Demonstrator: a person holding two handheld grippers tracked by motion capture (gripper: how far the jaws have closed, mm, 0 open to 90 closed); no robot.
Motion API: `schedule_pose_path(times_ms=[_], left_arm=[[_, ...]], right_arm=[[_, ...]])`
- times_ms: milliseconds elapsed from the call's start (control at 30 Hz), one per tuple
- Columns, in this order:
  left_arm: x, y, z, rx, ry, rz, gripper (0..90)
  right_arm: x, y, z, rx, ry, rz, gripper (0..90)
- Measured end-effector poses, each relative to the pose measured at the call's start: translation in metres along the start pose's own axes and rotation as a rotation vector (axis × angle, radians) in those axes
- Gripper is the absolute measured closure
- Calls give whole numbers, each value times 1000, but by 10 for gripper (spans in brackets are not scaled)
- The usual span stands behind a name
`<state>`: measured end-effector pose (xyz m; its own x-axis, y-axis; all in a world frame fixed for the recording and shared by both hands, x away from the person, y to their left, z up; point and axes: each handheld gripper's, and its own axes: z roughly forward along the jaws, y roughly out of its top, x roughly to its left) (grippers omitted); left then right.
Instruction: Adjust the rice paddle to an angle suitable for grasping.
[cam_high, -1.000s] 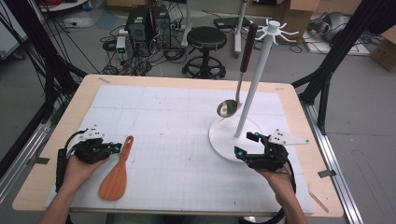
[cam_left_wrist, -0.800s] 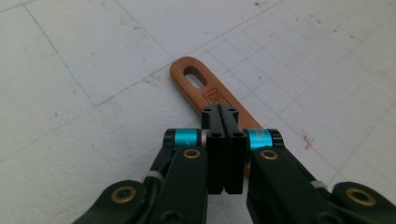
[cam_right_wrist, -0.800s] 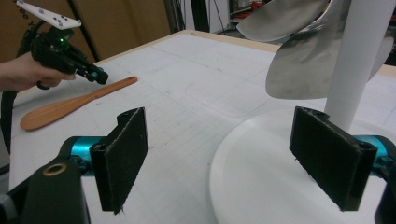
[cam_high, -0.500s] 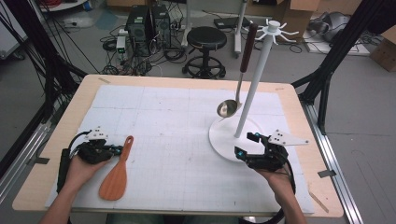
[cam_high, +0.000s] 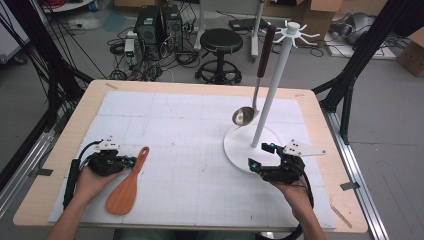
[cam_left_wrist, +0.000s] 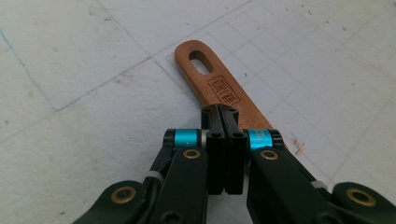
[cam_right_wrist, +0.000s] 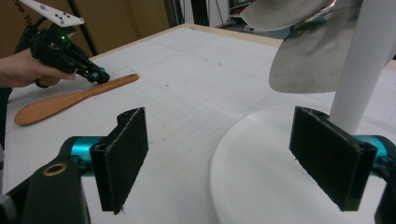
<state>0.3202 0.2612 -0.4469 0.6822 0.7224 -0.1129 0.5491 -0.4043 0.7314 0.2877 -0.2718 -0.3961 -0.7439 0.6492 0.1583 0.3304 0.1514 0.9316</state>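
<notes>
My left gripper (cam_left_wrist: 218, 109): jaws pressed together, tips over the wooden spatula (cam_high: 127, 184) handle, nearer than a second ago.
My right gripper (cam_high: 263, 155): unmoved, jaws wide at the stand base (cam_high: 239, 145).

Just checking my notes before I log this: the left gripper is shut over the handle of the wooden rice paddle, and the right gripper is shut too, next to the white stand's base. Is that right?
Not quite. The right gripper is open: the right gripper view shows its jaws wide apart over the edge of the white stand's base. The rest holds: the left gripper is shut over the handle of the wooden rice paddle.
</notes>
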Motion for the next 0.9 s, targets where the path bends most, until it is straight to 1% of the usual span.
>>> schedule_pose_path(times_ms=[67,233,267,400,500,700,833,900], left_arm=[[-2,1,2,-3,-9,-6,894],[-8,6,7,7,-14,5,891],[-11,8,9,12,-21,19,891],[-20,15,17,26,-35,55,892],[-28,19,22,32,-50,80,891],[-37,23,27,38,-68,102,892],[-42,24,29,41,-88,114,892],[-44,25,30,43,-107,121,892]], right_arm=[[0,0,1,2,-1,-1,189],[1,-1,4,17,7,-7,189],[2,-1,4,21,8,-6,189],[3,-1,7,31,16,-18,189],[4,-1,8,37,17,-18,189],[4,-2,9,38,21,-20,189],[5,-2,9,39,22,-23,189],[5,-2,10,41,24,-22,189]])
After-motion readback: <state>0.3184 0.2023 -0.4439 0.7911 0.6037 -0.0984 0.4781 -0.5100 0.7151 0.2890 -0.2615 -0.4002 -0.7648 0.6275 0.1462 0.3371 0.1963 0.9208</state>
